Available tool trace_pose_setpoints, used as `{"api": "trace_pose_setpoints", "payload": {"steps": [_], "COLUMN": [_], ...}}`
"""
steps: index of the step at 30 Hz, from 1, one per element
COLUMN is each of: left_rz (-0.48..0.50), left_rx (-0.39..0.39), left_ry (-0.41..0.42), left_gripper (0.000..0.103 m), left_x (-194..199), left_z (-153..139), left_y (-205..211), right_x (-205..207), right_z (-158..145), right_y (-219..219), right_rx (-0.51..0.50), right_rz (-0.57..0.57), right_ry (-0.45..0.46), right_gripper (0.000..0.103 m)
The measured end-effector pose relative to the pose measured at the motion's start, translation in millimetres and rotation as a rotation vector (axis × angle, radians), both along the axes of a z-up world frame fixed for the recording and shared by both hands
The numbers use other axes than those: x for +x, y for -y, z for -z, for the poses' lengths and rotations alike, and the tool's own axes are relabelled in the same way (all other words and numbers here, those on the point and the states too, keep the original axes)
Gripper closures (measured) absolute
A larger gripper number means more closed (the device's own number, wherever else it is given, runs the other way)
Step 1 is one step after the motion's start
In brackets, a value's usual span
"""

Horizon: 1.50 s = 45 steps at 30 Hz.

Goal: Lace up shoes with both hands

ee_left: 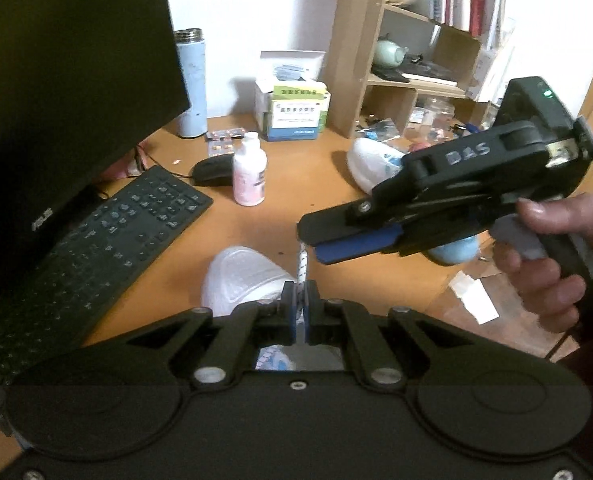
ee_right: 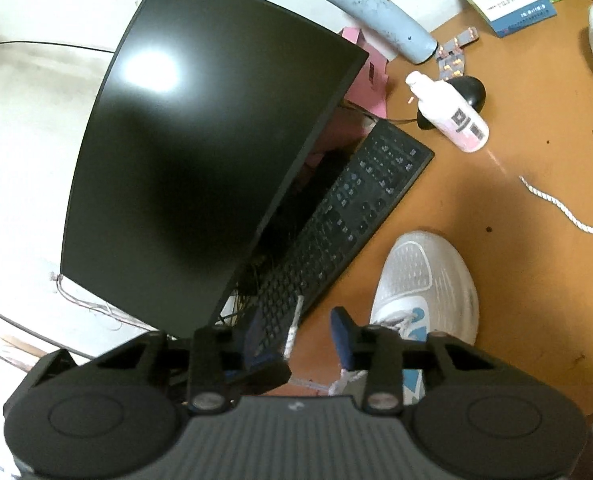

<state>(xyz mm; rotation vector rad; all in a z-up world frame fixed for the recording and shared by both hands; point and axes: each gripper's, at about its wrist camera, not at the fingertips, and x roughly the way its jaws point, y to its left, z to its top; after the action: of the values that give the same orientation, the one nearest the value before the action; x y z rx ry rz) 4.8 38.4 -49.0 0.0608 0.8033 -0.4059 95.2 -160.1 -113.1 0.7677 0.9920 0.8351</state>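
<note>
— So, which step are we at?

— A handover, I think. The left gripper (ee_left: 299,300) is pinched tight on the lace end (ee_left: 302,266), whose white-and-blue tip stands up past its pads. The right gripper (ee_right: 296,336) hangs just above it with jaws parted, and the same lace tip (ee_right: 295,328) sits in the gap between the blue pads without being squeezed.

— And the shoe?

— The white shoe (ee_right: 424,288) lies on the wooden desk (ee_right: 516,280), toe pointing away, just beside the black keyboard (ee_right: 336,216). Its blue-trimmed eyelets are right under the right gripper. A loose length of white lace (ee_right: 556,208) lies on the desk well apart to the right; I can't tell whether it belongs to this shoe. A second white shoe (ee_left: 370,164) sits farther back near the shelf.

— What does the next move call for?

— My guess: the right jaws need to close on the tip first, then the left can let go. Since the tip is thin, the pads should meet squarely on it, otherwise it could slip sideways before it can be aimed at an eyelet.

— How far along is the lacing?

— Early, it seems; some lace crosses near the tongue, but the grippers hide most of it.
</note>
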Motion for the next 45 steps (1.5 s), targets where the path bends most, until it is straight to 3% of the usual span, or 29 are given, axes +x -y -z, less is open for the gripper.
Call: {"api": "trace_pose_setpoints", "payload": {"steps": [2,3,7,9,10,11,16,22,24,27,29,35,40,45], "left_rz": [0.009,0.008,-0.004,0.002,0.008,0.014,-0.004,0.046,0.066,0.086,0.085,0.068,0.070,0.071], "left_rx": [0.000,-0.001,0.023,0.057,0.071,0.086,0.061,0.111,0.144,0.205,0.235,0.232,0.224,0.217], "left_ry": [0.001,0.002,0.019,0.047,0.063,0.079,0.129,0.176,0.228,0.224,0.221,0.213,0.206,0.208], "left_gripper": [0.102,0.102,0.101,0.084,0.044,0.022,0.020,0.020,0.021,0.036,0.072,0.077,0.096,0.099], "left_x": [0.1,-0.5,-1.8,-4.3,-6.2,-8.1,-11.6,-13.2,-16.1,-11.6,-8.3,-1.0,-1.4,-3.7], "left_z": [0.6,0.6,-0.4,-4.8,-7.0,-9.2,-16.3,-20.9,-24.8,-25.4,-24.2,-25.6,-25.6,-24.7], "left_y": [5.0,6.1,9.6,10.6,11.3,12.1,16.2,40.8,50.1,62.1,68.2,73.1,74.2,74.5], "right_x": [0.1,0.2,-1.7,-4.6,-5.1,-5.7,-8.4,-8.2,-8.3,-11.6,-13.4,-19.3,-21.3,-22.8], "right_z": [2.7,4.1,4.9,-2.1,-4.1,-6.2,-17.8,-30.9,-34.4,-41.6,-44.2,-51.5,-51.5,-51.3], "right_y": [0.6,0.9,2.7,5.2,6.6,7.9,14.3,23.3,25.3,28.8,29.7,31.3,33.3,33.1], "right_rx": [0.006,0.009,0.016,0.019,0.019,0.018,0.029,0.034,0.025,0.001,-0.005,-0.034,-0.048,-0.047], "right_rz": [-0.007,-0.011,-0.023,-0.019,-0.016,-0.012,-0.007,-0.002,0.001,0.000,-0.006,-0.021,-0.019,-0.029], "right_ry": [-0.002,-0.003,0.008,0.046,0.057,0.068,0.124,0.149,0.158,0.194,0.209,0.259,0.268,0.262], "right_gripper": [0.083,0.099,0.100,0.100,0.100,0.100,0.100,0.100,0.100,0.099,0.099,0.097,0.097,0.097]}}
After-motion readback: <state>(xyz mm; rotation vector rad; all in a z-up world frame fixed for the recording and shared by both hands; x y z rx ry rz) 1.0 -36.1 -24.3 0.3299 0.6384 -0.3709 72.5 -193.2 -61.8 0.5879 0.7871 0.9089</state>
